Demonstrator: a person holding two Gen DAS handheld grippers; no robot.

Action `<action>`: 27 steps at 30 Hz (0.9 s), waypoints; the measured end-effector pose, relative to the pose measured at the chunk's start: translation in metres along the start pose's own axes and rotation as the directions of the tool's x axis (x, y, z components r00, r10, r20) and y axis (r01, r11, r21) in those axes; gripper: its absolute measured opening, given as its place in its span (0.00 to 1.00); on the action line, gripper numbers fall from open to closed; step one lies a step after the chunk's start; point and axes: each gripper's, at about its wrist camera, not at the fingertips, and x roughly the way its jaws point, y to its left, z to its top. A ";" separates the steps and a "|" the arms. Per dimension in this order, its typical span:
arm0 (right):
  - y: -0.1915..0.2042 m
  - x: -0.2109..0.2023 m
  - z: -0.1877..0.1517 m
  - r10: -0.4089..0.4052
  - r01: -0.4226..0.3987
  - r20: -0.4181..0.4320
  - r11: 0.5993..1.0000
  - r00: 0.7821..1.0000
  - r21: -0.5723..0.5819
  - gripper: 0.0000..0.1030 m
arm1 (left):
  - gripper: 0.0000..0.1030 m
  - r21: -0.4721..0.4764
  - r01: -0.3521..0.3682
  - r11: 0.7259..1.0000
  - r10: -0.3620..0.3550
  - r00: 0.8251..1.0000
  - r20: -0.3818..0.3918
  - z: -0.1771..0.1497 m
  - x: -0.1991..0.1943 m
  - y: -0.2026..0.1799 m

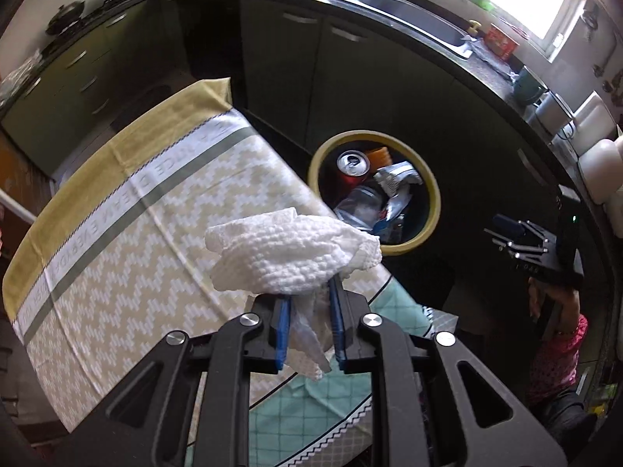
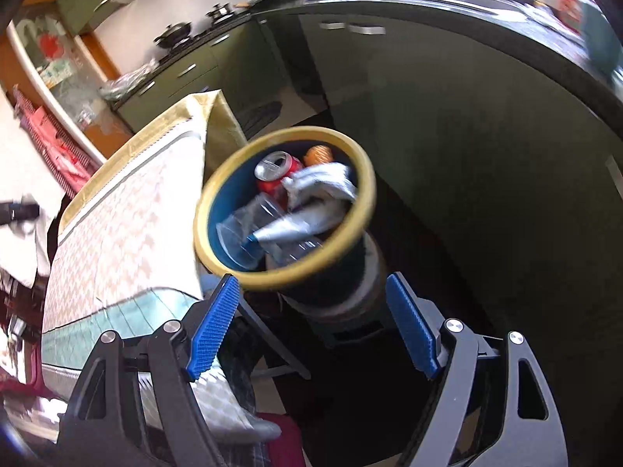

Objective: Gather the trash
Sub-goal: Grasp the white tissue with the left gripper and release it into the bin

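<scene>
My left gripper (image 1: 309,292) is shut on a crumpled white paper towel (image 1: 288,253) and holds it above the table's right edge, short of the trash bin (image 1: 430,179). The bin has a yellow rim and stands on the floor beside the table. It holds a red soda can (image 1: 352,167), a clear plastic bottle (image 1: 362,204) and crumpled wrappers. My right gripper (image 2: 311,292) is open and empty, hovering just above and in front of the bin (image 2: 218,194). The right gripper also shows in the left wrist view (image 1: 521,241), right of the bin.
A table with a beige patterned cloth (image 1: 136,233) and a teal cloth (image 1: 397,303) lies at the left. Dark green cabinets (image 1: 311,78) under a black counter with a sink (image 1: 409,11) curve behind the bin. Pans (image 1: 66,15) sit on a stove at far left.
</scene>
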 end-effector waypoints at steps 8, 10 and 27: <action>-0.073 -0.021 -0.075 -0.007 0.005 0.008 0.973 1.000 0.233 0.75 | 0.18 0.058 0.105 0.993 -0.100 0.992 -0.079 0.082 0.098 -0.068; -0.087 -0.025 -0.089 0.007 -0.012 0.019 0.956 1.000 0.292 0.75 | 0.20 0.040 0.113 0.993 -0.108 0.988 -0.108 0.097 0.126 -0.072; -0.080 -0.016 -0.106 0.098 -0.108 0.045 0.931 0.994 0.348 0.76 | 0.74 0.041 0.072 0.997 -0.075 0.995 0.066 0.043 0.099 -0.058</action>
